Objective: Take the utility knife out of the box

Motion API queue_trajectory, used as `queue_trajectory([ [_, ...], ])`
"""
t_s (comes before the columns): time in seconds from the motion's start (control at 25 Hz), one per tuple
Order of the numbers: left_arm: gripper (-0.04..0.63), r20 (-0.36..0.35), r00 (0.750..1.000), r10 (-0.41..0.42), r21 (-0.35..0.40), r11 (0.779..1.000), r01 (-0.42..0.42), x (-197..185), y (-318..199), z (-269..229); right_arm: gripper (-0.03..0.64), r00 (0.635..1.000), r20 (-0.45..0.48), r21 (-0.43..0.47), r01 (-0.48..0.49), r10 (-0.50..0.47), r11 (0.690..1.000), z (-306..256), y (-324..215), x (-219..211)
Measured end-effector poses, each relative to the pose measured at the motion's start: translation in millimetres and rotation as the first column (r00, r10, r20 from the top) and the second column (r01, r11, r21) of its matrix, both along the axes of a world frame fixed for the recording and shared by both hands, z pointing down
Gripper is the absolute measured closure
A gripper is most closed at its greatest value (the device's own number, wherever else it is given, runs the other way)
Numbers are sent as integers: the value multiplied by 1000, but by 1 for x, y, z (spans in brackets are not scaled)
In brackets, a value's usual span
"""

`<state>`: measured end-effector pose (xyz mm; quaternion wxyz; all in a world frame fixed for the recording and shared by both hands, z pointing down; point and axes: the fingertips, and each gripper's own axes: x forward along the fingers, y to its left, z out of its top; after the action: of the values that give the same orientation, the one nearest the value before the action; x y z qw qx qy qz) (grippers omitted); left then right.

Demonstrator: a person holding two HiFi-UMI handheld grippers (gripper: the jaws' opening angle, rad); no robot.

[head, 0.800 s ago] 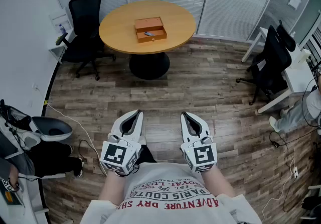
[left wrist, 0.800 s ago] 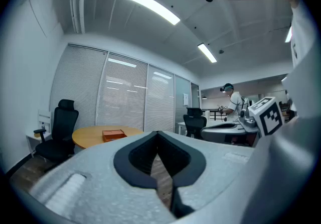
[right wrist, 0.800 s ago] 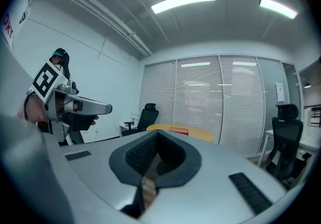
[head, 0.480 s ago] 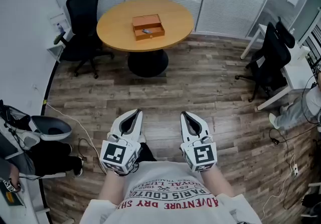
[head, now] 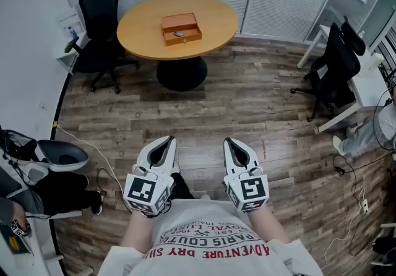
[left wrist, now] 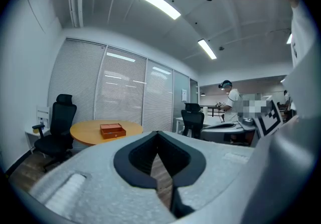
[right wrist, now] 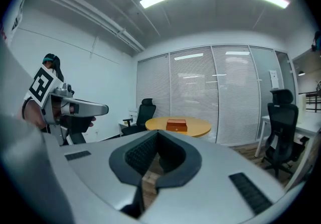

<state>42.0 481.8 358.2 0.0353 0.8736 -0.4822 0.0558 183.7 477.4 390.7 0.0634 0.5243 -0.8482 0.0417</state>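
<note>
Knife: utility knife lay in the box on the table, well apart from me
Claws: left gripper and right gripper were closed, empty
Handling: I judged it light, stiff; grip mid-handle

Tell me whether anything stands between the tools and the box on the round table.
Nothing visible does. Only wood floor lies between the left tool, the right tool and the table with the box.
</note>
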Motion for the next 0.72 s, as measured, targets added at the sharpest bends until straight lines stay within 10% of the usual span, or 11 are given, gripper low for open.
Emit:
queue_trajectory([
  [0.72,600,21,1000,-5,-41,999,6,-4,-33,17,611,1000,8,-92,-15,16,996,27,-33,3],
])
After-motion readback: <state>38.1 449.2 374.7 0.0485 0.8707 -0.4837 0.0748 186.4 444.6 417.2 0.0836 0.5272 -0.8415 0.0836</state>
